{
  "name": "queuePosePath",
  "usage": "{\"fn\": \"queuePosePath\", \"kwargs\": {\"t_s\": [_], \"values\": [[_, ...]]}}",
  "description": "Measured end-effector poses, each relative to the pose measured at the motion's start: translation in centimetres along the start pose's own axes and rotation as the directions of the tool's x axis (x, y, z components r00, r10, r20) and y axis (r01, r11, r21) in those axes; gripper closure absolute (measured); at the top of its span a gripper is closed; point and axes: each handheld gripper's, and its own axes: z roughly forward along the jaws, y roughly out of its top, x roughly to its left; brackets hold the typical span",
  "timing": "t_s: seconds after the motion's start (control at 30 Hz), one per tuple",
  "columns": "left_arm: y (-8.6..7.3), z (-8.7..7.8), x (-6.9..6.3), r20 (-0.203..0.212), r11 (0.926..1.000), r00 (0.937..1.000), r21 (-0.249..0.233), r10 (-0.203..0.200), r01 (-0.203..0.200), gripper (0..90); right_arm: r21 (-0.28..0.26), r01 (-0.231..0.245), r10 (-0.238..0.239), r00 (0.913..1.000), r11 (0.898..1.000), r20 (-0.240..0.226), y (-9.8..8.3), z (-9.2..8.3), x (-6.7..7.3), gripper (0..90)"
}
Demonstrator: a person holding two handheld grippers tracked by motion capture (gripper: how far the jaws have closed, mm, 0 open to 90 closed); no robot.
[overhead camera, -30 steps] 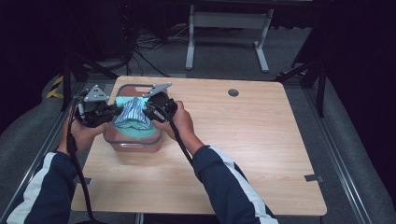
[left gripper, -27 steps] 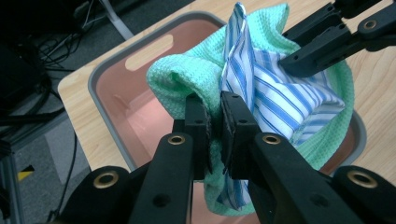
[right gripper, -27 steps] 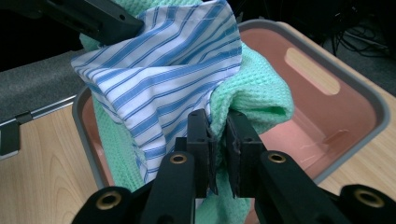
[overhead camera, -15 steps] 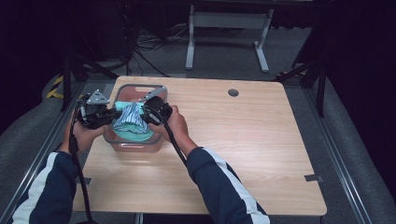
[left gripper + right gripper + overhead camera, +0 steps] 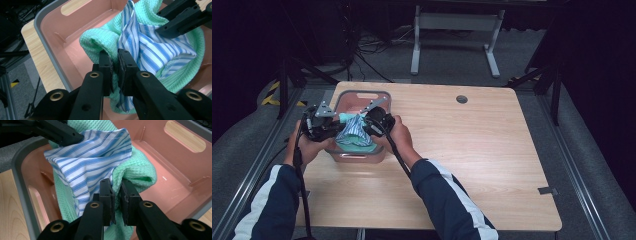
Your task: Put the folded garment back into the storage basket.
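Centrally, cloth bundle (green waffle towel (image 5: 100,42) w/ blue-striped cloth (image 5: 92,162)) hangs over pink bin (image 5: 362,100), spanning L–R between grippers. Left gripper (image 5: 113,58) & right gripper (image 5: 117,188) each clamped on an opposite fold; bin floor directly below

You're in a lab-style recording room: black curtains (image 5: 597,75), grey carpet (image 5: 532,45), floor cables (image 5: 362,60), a metal stand (image 5: 452,30), 1 bare wooden table (image 5: 472,165).

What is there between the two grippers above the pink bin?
The green cloth and striped cloth bundle spans from left gripper to right gripper over the pink bin, as the high view shows.
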Motion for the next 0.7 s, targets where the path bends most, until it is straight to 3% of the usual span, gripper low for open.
{"fn": "queuePosePath", "kwargs": {"t_s": [0.5, 0.6, 0.7], "values": [[0.03, 0.70, -0.64, -0.028, 0.9992, 0.9993, 0.032, 0.025, -0.024, 80.9, 0.021, -0.019, 0.019, 0.9996, 1.000, 0.023, -0.59, 0.34, -0.34, 78.0], [-0.04, 0.69, -0.40, -0.064, 0.9995, 0.9980, 0.032, -0.002, 0.004, 72.4, 0.026, -0.018, 0.018, 0.9993, 0.999, 0.032, -0.64, 0.23, -0.43, 75.3], [-0.08, 0.49, -0.30, -0.051, 0.9993, 0.9987, 0.038, -0.003, 0.005, 70.8, 0.024, -0.015, 0.014, 0.9990, 1.000, 0.043, -0.69, 0.08, -0.49, 73.3]]}}
